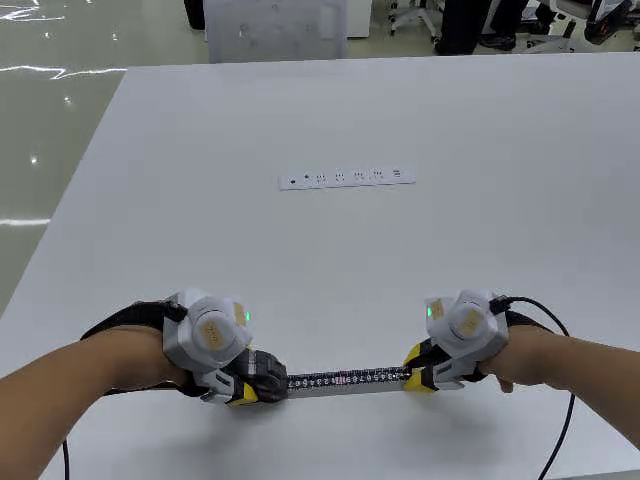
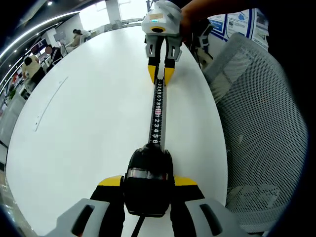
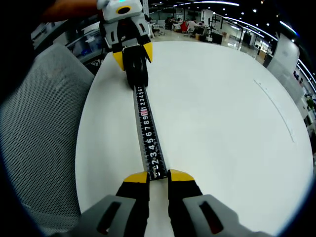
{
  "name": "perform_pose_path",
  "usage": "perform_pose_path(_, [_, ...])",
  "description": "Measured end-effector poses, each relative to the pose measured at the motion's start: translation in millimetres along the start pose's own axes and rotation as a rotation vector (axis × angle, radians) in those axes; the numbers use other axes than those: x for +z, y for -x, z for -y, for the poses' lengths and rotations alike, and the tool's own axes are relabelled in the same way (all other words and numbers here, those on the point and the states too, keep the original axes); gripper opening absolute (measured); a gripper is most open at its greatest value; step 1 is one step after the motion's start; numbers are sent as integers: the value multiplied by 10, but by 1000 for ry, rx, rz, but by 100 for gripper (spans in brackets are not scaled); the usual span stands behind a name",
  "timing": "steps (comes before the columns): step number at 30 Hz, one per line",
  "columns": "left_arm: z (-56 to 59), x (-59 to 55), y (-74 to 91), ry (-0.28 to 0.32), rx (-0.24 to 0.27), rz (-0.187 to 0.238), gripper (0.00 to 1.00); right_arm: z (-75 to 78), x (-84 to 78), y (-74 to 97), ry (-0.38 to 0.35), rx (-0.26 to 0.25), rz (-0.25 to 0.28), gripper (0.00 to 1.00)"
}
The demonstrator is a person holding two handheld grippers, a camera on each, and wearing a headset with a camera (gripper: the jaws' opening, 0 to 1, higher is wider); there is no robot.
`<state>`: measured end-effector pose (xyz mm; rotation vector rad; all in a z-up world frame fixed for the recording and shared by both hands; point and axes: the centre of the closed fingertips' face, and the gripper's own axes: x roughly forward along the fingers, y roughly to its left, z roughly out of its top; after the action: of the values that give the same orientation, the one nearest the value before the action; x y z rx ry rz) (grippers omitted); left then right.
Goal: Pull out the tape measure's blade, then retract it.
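Now, the tape measure's blade (image 1: 350, 378) lies drawn out, stretched low over the white table (image 1: 330, 270) between the 2 grippers, near the table's front edge. The left gripper (image 1: 247, 388) is clamped on the black tape measure case (image 1: 266, 377) — in the left gripper view its 2 yellow-tipped jaws press against either side of the case, which sits upright between them. From the mouth of the case the blade runs straight away to the right gripper (image 2: 160, 74), whose jaws are closed on the blade's far end. In the right gripper view that gripper's yellow tips pinch the very tip of the blade, and the blade, black with white printed numerals and a red mark partway along, leads up to the case held by the left gripper. The blade looks straight and taut; whether it touches the tabletop or hangs just above it, I cannot tell. A white power strip (image 1: 345, 178) lies flat farther back on the table, well apart from the work. A black cable (image 1: 560, 400) trails off beside the right forearm. A grey mesh chair (image 2: 266, 123) stands just beside the table's edge — seen in both gripper views.
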<state>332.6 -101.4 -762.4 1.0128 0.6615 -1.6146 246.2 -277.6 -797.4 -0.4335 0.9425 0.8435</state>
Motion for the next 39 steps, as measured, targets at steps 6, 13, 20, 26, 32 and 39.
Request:
perform_pose_path(6, [-1, 0, 1, 2, 2, 0, 32, 9, -39, 25, -5, 3, -3, 11])
perform_pose_path(13, [-2, -3, 3, 3, 3, 0, 32, 20, -82, 58, -11, -2, -6, 11])
perform_pose_path(20, [-1, -2, 3, 7, 3, 3, 32, 31, -127, 90, -4, -3, -11, 11])
perform_pose_path(26, [-2, -1, 3, 5, 1, 2, 32, 47, -174, 122, -11, -6, -16, 11])
perform_pose_path(32, [-3, -1, 2, 4, 1, 2, 32, 53, -214, 151, -22, -9, -22, 11])
perform_pose_path(39, [3, 1, 2, 4, 2, 3, 32, 60, -270, 188, -33, -6, -28, 11])
